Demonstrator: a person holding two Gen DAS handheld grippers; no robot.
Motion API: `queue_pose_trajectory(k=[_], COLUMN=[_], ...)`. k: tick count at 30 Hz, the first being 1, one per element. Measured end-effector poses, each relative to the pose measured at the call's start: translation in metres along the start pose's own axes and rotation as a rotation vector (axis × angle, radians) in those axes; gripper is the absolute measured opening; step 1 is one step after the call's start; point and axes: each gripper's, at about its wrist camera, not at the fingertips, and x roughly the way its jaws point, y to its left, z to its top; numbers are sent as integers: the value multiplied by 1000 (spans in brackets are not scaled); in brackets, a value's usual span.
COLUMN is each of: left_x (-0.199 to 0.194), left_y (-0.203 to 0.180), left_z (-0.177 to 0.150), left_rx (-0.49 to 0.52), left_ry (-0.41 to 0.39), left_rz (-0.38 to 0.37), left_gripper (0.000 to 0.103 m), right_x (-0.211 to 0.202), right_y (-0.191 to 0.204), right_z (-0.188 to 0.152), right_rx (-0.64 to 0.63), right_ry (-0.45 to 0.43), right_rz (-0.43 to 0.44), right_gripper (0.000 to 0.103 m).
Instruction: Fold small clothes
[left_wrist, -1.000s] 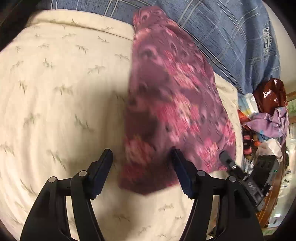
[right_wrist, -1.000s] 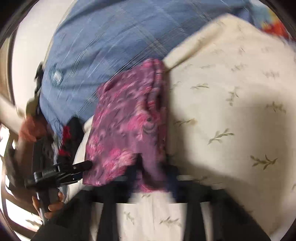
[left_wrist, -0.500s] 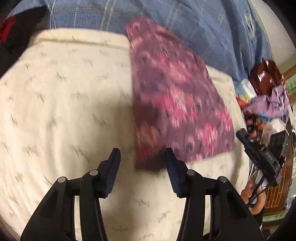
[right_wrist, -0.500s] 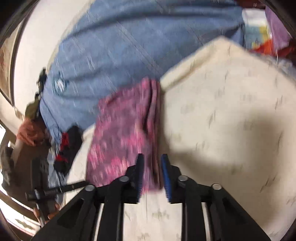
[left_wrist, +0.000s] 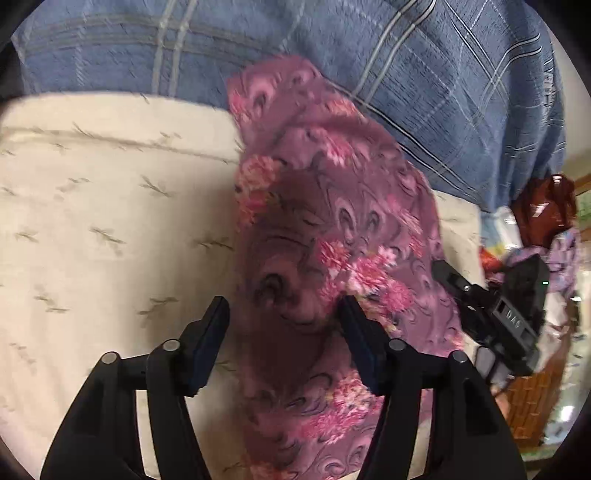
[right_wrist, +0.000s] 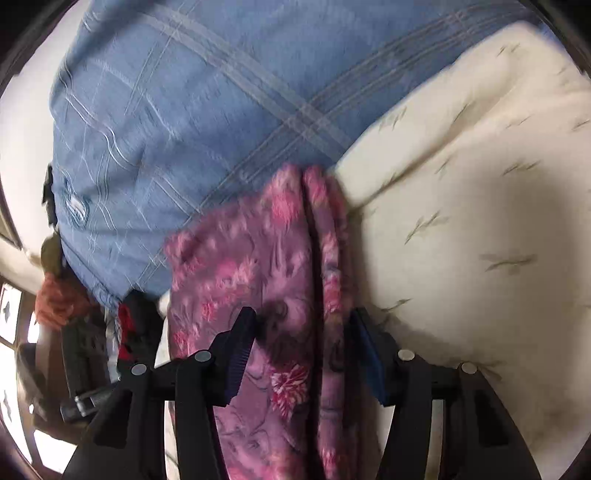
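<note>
Garment (left_wrist: 332, 236) purple floral, folded on cream bedding (left_wrist: 103, 221) | containers unseen

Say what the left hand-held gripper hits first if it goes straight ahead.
Probably the purple floral cloth: it already lies between the open fingers of the left hand-held gripper and runs on ahead, with the blue plaid fabric beyond. Depth is unclear.

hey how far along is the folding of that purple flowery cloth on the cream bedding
Done: the purple floral cloth already lies as a long narrow strip with doubled layers along one edge, on the cream bedding. In hand: nothing is gripped; the left gripper and right gripper both sit open over its near end. Left: probably folding the strip crosswise into a compact bundle.
</note>
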Motion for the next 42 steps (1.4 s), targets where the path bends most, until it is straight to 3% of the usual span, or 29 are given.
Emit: queue_pose_trajectory(k=[2, 5, 7, 9, 10, 11, 14, 16, 25, 33, 42], left_x=[4, 5, 10, 14, 15, 14, 5, -4, -54, -120, -127], left_y=[4, 0, -7, -14, -16, -15, -10, -10, -10, 5, 50], left_z=[-2, -3, -2, -2, -2, -2, -2, -5, -41, -107, -187], left_rx=[1, 21, 33, 40, 36, 19, -12, -15, 4, 43, 18], left_ry=[-4, -21, -19, -31, -40, -49, -64, -67, -94, -148, -130], left_rz=[-46, -55, -69, -43, -36, -34, -40, -53, -61, -27, 3], left_gripper=[73, 77, 79, 79, 73, 57, 27, 23, 23, 23, 24], right_x=[-2, -10, -11, -7, -1, 3, -1, -8, -37, -67, -62], right_y=[3, 0, 0, 8, 17, 23, 33, 40, 70, 115, 119], right_z=[-4, -12, -16, -20, -23, -27, -31, -37, -64, -131, -211], right_rx=[-78, -149, -178, -219, -262, -292, -304, -306, -309, -342, -328], right_ry=[41, 93, 100, 92, 88, 85, 24, -11, -38, -38, 34], right_rz=[94, 174, 186, 129, 72, 31, -22, -44, -48, 18, 63], right_gripper=[65, 65, 65, 62, 53, 37, 24, 22, 21, 22, 22])
